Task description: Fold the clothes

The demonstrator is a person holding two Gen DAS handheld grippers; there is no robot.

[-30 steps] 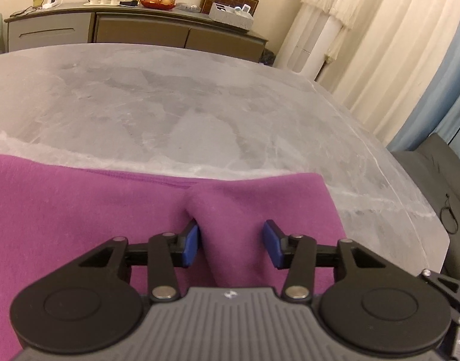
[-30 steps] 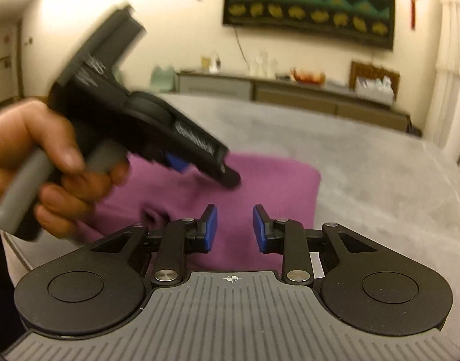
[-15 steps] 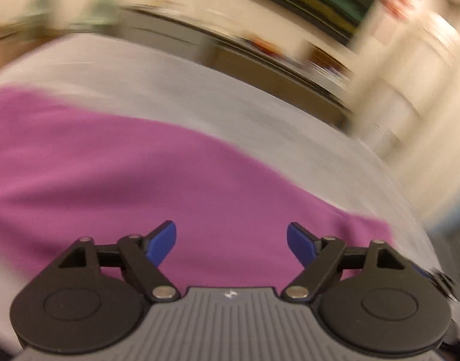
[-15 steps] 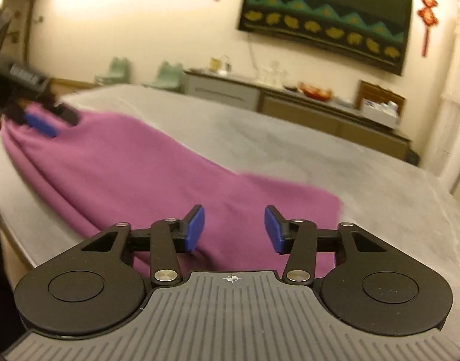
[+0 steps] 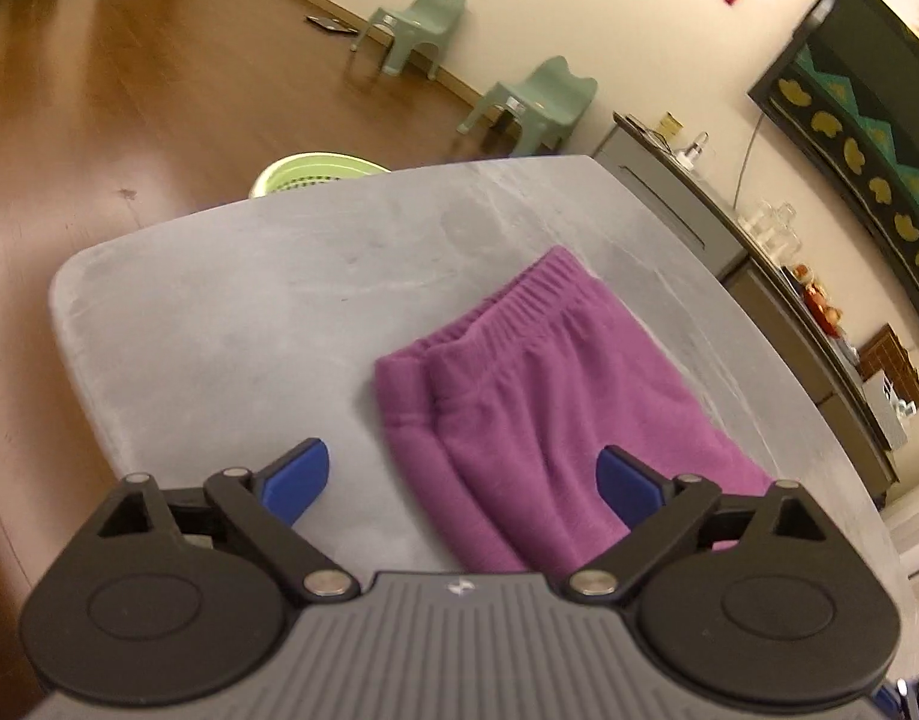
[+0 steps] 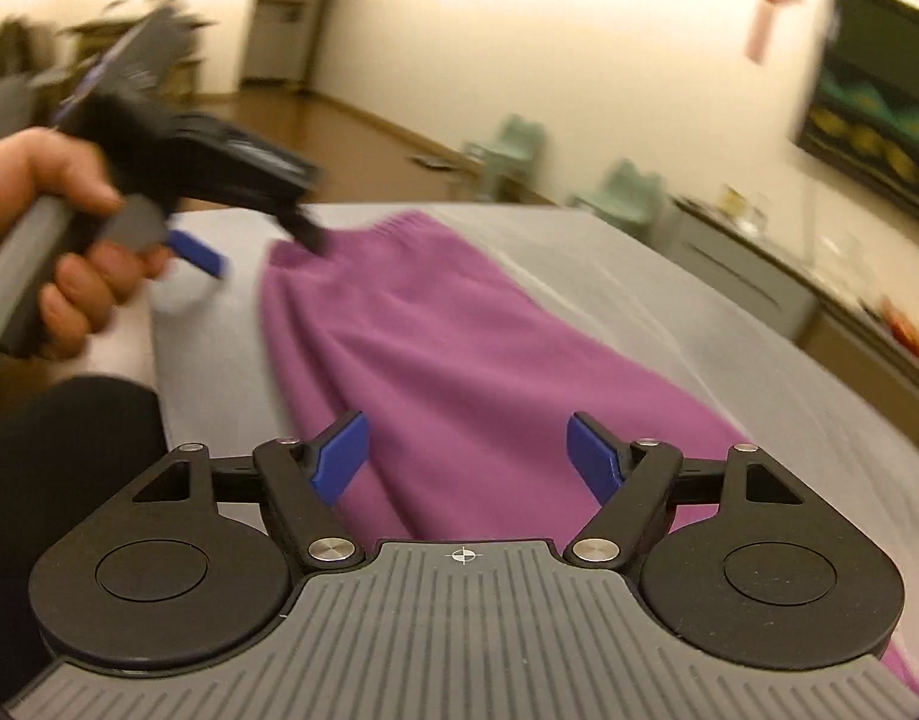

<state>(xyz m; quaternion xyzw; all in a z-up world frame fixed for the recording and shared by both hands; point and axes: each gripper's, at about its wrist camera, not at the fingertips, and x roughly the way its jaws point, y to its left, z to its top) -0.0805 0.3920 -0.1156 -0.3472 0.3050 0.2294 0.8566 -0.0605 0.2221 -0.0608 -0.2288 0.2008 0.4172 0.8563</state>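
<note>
Grey marbled table (image 5: 231, 324) under you, wood floor beyond it, two green chairs (image 5: 531, 102) by the wall and a lime basket (image 5: 315, 171) peeking past the far edge. The purple trousers (image 5: 543, 396) lie stretched along the table, legs doubled one on the other lengthwise, ribbed waistband (image 5: 519, 294) at the end nearest the table corner. Your left gripper (image 5: 462, 483) hangs just above that waistband end with its blue pads spread wide and nothing between them; the cloth's near edge runs up through the gap, one pad over bare table, the other over fabric. Your right gripper (image 6: 468, 459) is likewise spread and empty, poised over the leg stretch further along, purple filling the space between its pads. From the right-wrist view your left hand (image 6: 51, 228) is blurred, so that gripper is on the move. I'd judge you're between grips: the lengthwise fold lies done, the crosswise one does not. Next you'd need to drop onto one end, pinch both layers together, and carry it over toward the other end.
</note>
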